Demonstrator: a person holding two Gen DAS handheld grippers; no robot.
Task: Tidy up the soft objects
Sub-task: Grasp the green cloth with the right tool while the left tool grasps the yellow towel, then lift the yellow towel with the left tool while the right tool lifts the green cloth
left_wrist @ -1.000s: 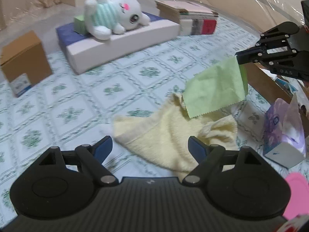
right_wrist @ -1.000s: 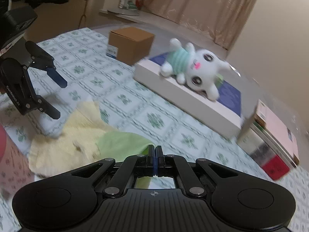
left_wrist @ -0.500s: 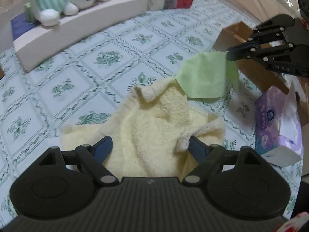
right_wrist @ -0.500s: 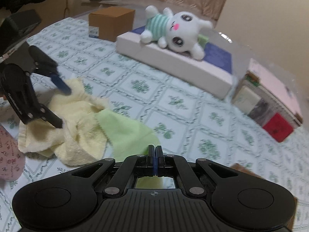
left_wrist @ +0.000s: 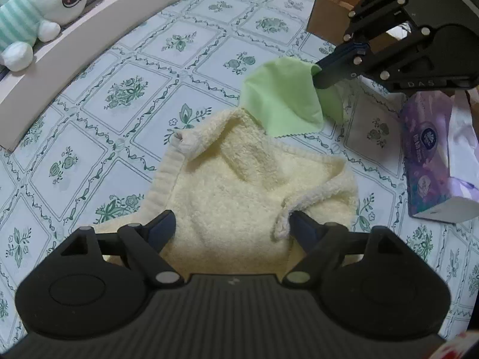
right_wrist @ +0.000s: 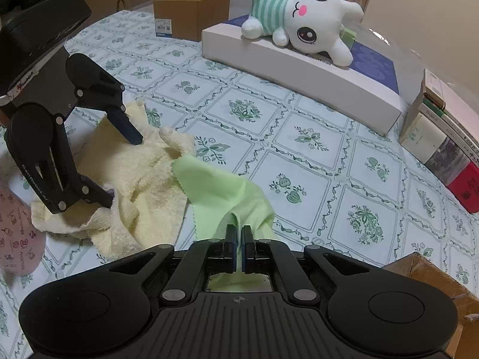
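A crumpled pale yellow towel (left_wrist: 248,197) lies on the patterned tablecloth; it also shows in the right wrist view (right_wrist: 134,176). My left gripper (left_wrist: 232,224) is open, its fingers straddling the towel's near part; in the right wrist view (right_wrist: 122,170) its fingertips press into the towel. My right gripper (right_wrist: 239,236) is shut on a light green cloth (right_wrist: 221,188), which drapes onto the table and overlaps the towel's edge. In the left wrist view the green cloth (left_wrist: 284,98) hangs from the right gripper (left_wrist: 317,74). A white plush bunny (right_wrist: 302,21) lies on a flat white box (right_wrist: 299,68).
A purple tissue box (left_wrist: 428,155) stands right of the towel. A brown cardboard box (right_wrist: 191,12) stands at the back, another (left_wrist: 335,15) behind the right gripper. Stacked books (right_wrist: 446,146) sit at far right. A pink patterned cloth (right_wrist: 18,233) lies at left.
The right gripper has lowered the green cloth onto the table by the towel. The left gripper has moved forward and down over the yellow towel.
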